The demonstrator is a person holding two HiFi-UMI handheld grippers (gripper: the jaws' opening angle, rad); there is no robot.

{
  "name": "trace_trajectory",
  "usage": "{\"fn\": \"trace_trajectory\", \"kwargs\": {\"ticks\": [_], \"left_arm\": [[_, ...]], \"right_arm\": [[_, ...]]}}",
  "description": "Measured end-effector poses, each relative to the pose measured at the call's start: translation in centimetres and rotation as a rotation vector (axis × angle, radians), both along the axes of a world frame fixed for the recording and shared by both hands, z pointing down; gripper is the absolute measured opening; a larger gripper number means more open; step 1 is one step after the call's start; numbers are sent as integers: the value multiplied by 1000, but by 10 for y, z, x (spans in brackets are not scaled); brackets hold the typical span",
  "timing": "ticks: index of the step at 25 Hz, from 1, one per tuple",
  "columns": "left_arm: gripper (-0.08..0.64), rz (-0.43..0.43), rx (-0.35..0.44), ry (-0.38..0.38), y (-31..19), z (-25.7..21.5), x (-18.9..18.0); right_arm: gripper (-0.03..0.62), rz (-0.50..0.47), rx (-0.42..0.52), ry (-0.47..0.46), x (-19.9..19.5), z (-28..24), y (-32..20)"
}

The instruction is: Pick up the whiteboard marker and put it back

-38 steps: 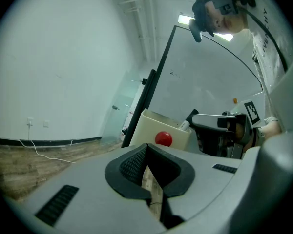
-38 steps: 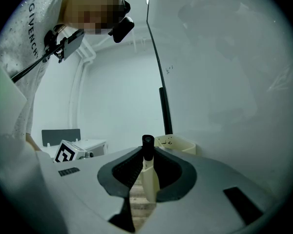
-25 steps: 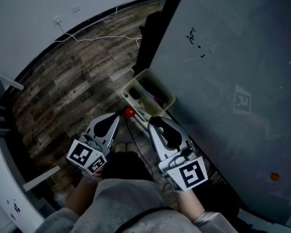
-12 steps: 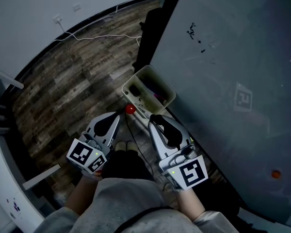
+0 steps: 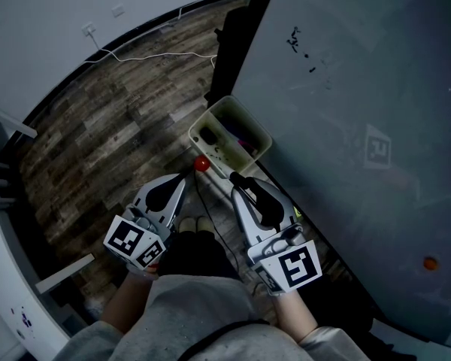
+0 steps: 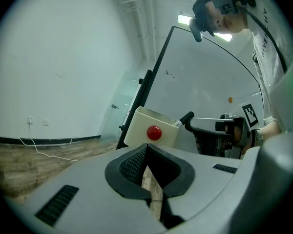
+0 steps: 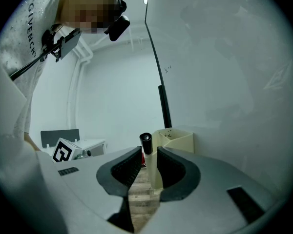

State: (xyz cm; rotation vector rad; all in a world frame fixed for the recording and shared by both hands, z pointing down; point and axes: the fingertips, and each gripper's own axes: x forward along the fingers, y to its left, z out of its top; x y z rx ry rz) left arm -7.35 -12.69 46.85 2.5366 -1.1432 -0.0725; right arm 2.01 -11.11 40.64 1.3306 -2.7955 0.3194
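Marker held near the bin
Right gripper [image 5: 239,180] clamped the whiteboard marker [image 7: 148,159]; cream bin [image 6: 138,125], red knob [image 6: 154,132] and whiteboard [image 5: 361,89] stood ahead; left gripper [image 6: 145,148] jaws met, empty.

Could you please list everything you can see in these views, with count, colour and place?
Large whiteboard: one, white, upright at right.
Cream plastic holder bin: one, cream, at the whiteboard's lower edge; contents too dim to name.
Red round knob: one, red, on the bin's outer side.
Whiteboard marker with white barrel and black cap: one, in the jaws of the right gripper.
Orange round dot: one, orange, low on the whiteboard.
Square printed tag: one, faint, on the whiteboard.
Thin cable: one, white, on the floor by the wall.
Wooden plank floor: brown, left.
Left gripper: grey, jaws together, empty.
Right gripper: grey, shut on the marker.
Person's grey sleeves: two, bottom edge.
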Motion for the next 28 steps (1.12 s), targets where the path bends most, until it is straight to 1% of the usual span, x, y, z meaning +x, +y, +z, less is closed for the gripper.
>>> {"fn": "trace_trajectory", "kwargs": {"ticks": [5, 10, 15, 20, 24, 28], "left_arm": [[15, 11, 4, 3, 6, -2, 2], [15, 21, 12, 7, 12, -6, 3], [15, 40, 24, 12, 19, -10, 5], [15, 76, 50, 21, 25, -19, 9], [15, 106, 78, 28, 31, -28, 15], [15, 128, 104, 30, 39, -37, 17]], "right_arm": [[92, 3, 5, -17, -2, -2, 6], [92, 29, -31, 28, 3, 10, 14], [91, 56, -29, 40, 5, 11, 22], [57, 65, 0, 33, -2, 3, 29], [28, 87, 9, 56, -5, 3, 34], [20, 92, 39, 61, -12, 2, 39]]}}
